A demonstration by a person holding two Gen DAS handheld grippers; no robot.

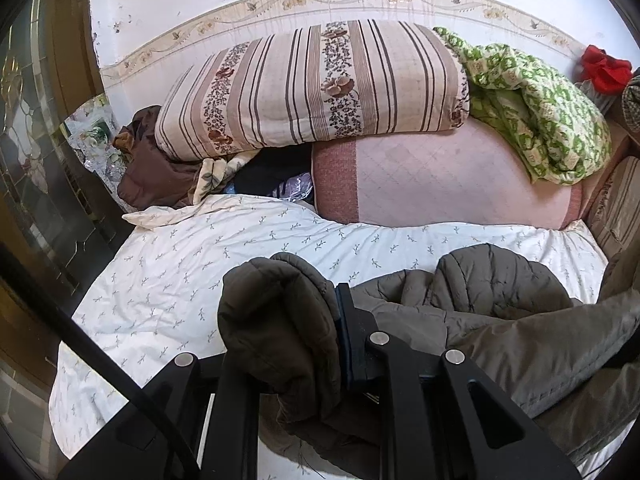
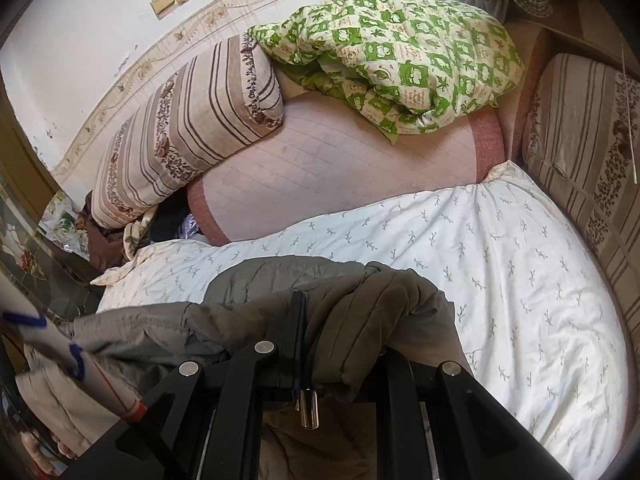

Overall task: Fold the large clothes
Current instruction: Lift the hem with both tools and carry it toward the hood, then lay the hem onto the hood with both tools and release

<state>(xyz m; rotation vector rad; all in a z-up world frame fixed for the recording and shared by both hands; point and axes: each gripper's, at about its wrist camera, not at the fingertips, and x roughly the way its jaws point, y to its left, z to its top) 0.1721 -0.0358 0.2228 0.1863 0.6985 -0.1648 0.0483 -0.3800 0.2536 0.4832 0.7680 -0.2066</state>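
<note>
A large olive-grey padded jacket [image 1: 500,320] hangs between my two grippers above a bed. My left gripper [image 1: 320,320] is shut on a bunched dark fold of the jacket; only its right finger [image 1: 348,320] shows, the other is under the cloth. In the right wrist view the jacket [image 2: 280,292] spreads to the left. My right gripper [image 2: 320,332] is shut on a quilted fold; its left finger [image 2: 298,320] shows and cloth drapes over the other. A metal zip pull [image 2: 309,408] hangs below.
The bed has a white sheet with small sprigs [image 1: 180,280] [image 2: 500,260]. Behind lie a pink quilted roll [image 1: 440,184], a striped floral pillow [image 1: 312,84], a green-patterned quilt [image 2: 420,60] and dark clothes [image 1: 160,168]. A striped headboard cushion [image 2: 592,152] is on the right.
</note>
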